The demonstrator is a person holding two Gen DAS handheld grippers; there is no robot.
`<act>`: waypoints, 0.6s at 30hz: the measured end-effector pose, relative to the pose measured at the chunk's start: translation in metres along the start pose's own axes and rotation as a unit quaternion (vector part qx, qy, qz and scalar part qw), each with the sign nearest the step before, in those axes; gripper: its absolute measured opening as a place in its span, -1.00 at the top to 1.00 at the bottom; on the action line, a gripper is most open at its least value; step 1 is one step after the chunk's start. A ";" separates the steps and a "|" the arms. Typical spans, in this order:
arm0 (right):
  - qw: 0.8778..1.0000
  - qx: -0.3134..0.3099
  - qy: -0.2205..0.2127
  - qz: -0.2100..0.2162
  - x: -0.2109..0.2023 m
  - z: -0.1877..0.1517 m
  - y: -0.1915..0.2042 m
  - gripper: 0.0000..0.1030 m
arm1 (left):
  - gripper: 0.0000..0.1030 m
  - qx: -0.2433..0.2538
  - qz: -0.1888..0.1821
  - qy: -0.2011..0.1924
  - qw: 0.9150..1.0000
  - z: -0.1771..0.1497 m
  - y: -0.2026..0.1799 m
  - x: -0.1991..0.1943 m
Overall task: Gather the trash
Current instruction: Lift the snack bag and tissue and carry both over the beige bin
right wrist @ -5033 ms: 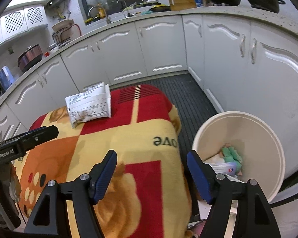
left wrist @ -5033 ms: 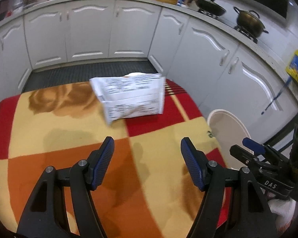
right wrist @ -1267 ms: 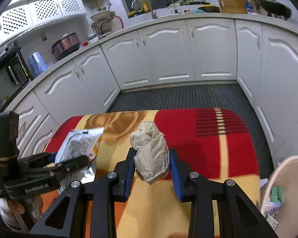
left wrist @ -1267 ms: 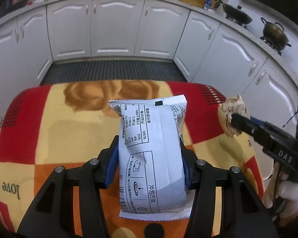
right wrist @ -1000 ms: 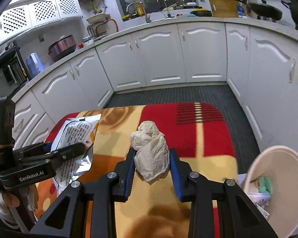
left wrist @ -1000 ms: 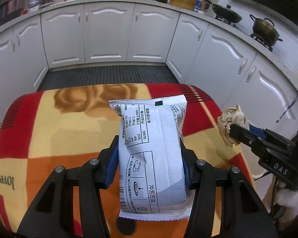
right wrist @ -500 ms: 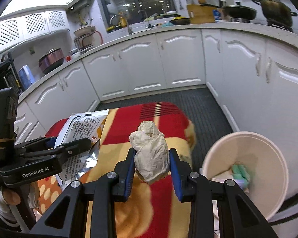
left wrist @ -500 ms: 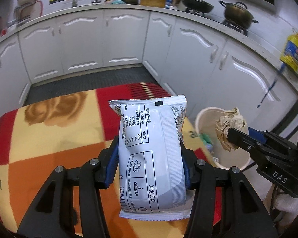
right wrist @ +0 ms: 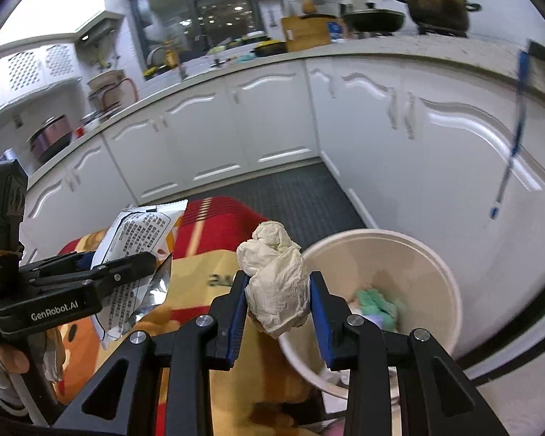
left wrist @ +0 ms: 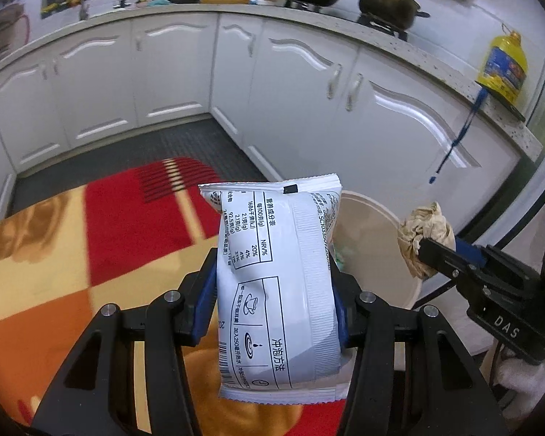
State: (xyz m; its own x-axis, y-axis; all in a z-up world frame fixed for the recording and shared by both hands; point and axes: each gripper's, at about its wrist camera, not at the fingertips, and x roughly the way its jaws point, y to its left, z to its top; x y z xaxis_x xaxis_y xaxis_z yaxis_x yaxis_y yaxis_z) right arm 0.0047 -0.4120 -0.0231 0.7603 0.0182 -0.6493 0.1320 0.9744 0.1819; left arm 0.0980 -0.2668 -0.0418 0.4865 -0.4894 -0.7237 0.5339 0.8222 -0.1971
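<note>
trash bin point(right wrist: 450, 290) beside blanketed table point(left wrist: 54, 261); white cabinets point(left wrist: 163, 72)

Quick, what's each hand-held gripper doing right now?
Left hand-held gripper: closed on the packet.
Right hand-held gripper: closed on the paper wad.

My two black plastic tongs — left tongs point(left wrist: 274, 290), right tongs point(right wrist: 278, 312) — carry blue pads point(right wrist: 318, 314), silver screws, white lettering; white-gloved hand point(right wrist: 3, 367).

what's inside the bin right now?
Right wrist view: the bin holds a green crumpled piece and some pale scraps. The crumpled paper in the right gripper covers the bin's near left side, which stays unseen.
</note>
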 end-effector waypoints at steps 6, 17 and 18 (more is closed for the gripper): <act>0.999 0.030 0.010 -0.025 0.000 -0.008 -0.037 0.38 | 0.03 0.024 -0.017 0.012 0.999 0.013 -0.033 0.026; 0.996 0.072 0.032 -0.047 0.018 -0.019 -0.079 0.38 | 0.03 0.044 -0.021 0.035 0.998 0.021 -0.063 0.070; 0.995 0.076 0.034 -0.048 0.020 -0.020 -0.082 0.38 | 0.03 0.044 -0.021 0.037 0.998 0.021 -0.064 0.073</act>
State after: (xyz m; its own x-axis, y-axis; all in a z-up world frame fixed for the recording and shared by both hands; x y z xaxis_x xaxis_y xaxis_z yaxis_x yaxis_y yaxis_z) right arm -0.0038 -0.4869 -0.0659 0.6954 -0.0521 -0.7168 0.2999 0.9274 0.2235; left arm 0.1140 -0.3616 -0.0679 0.4125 -0.4971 -0.7634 0.6126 0.7716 -0.1714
